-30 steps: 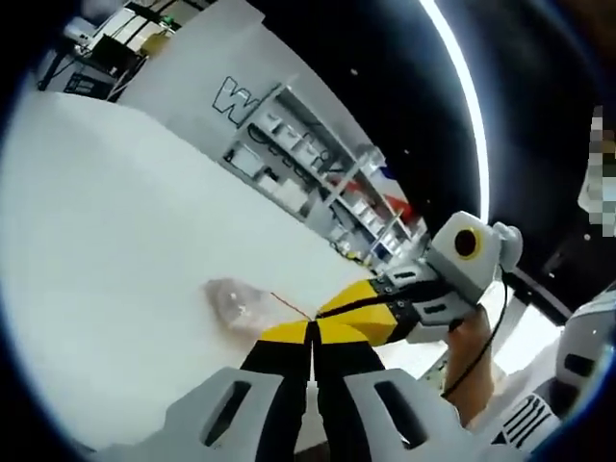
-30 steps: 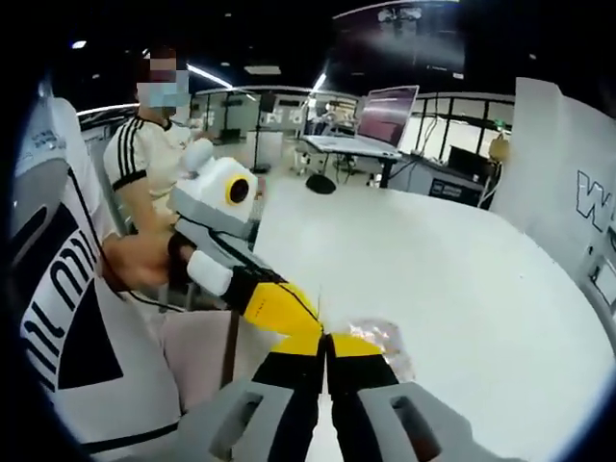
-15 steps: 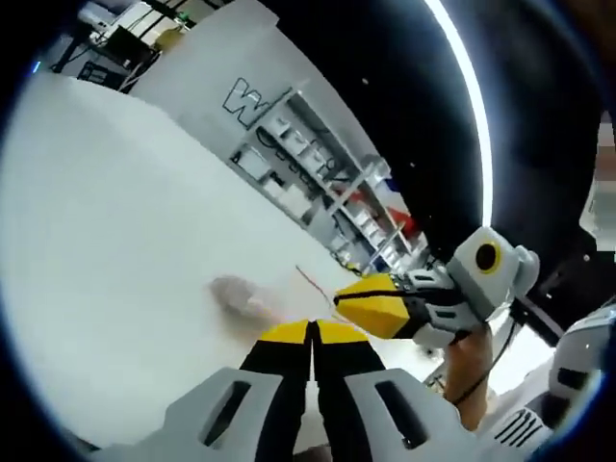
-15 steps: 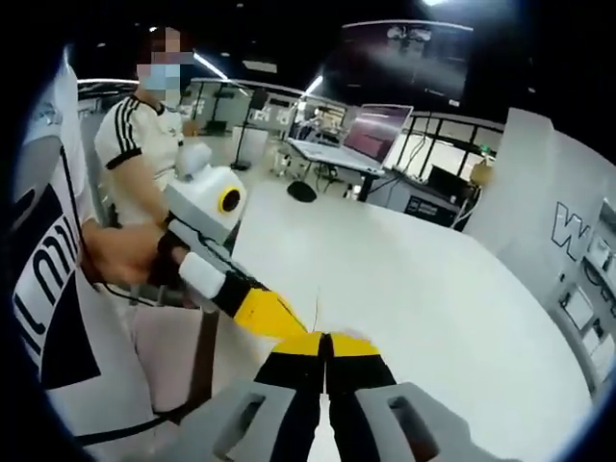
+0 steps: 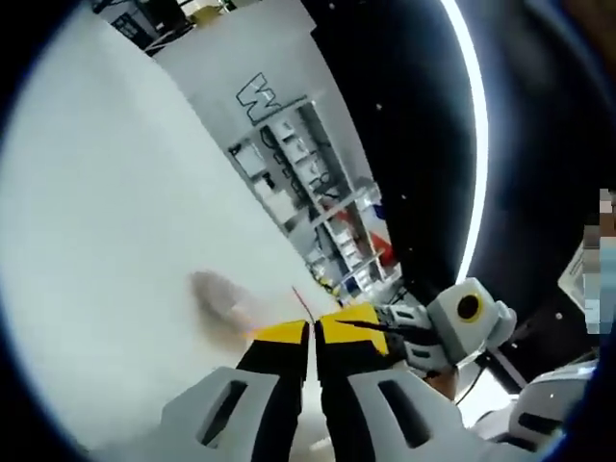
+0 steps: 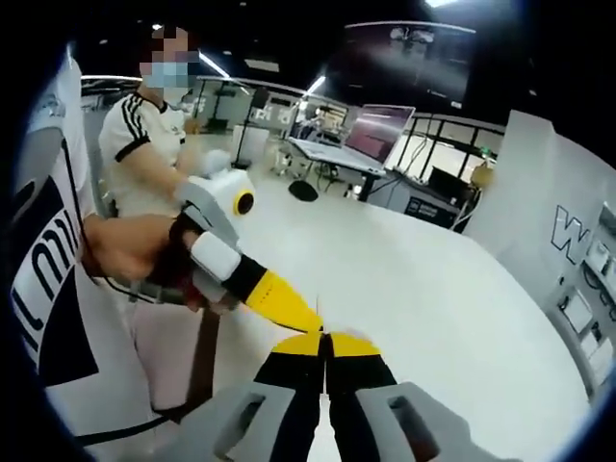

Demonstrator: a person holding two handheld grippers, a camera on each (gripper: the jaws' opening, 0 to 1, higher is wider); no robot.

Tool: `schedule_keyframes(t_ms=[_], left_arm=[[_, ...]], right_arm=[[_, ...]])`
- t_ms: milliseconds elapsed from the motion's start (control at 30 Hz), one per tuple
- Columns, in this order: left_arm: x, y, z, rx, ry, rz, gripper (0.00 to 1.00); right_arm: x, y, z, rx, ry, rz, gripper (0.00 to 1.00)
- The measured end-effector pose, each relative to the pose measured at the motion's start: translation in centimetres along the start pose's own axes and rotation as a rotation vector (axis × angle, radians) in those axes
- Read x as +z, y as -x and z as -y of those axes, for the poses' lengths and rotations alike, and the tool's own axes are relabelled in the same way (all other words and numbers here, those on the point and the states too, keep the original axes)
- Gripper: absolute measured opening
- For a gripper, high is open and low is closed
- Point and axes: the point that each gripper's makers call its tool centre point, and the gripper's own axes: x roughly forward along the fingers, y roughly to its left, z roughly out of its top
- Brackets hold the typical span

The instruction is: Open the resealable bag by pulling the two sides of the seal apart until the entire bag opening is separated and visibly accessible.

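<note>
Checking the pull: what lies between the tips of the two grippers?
In the left gripper view, a thin red strip, seemingly the bag's seal, sits above the narrow gap between the left gripper and right gripper; the blurred bag hangs beyond.

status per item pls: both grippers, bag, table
left gripper: jaws shut, tips beside the other gripper's
right gripper: jaws shut
resealable bag: blurred, ahead of the jaw tips; grip and opening cannot be told
white table: bare surface behind the bag
</note>
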Motion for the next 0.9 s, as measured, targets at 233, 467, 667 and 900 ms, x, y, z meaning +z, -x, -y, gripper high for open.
schedule_keyframes(t_ms=[233,467,667,900], left_arm=[[-0.17,-0.08,-0.23,0.018,-0.034,-0.014,0.01],[-0.26,0.00,-0.73,0.041,-0.046,-0.016,0.00],[-0.29,-0.14,-0.77,0.020,-0.045,-0.011,0.01],[0.49,-0.21,-0.61,0.009,-0.014,0.019,0.07]], right_arm=[[-0.15,-0.12,-0.10,0.006,-0.002,-0.004,0.00],[0.20,0.04,-0.11,0.002,-0.014,0.010,0.00],[-0.13,0.02,0.33,-0.003,-0.039,0.013,0.00],[-0.04,0.13,-0.03,0.000,-0.034,0.014,0.00]])
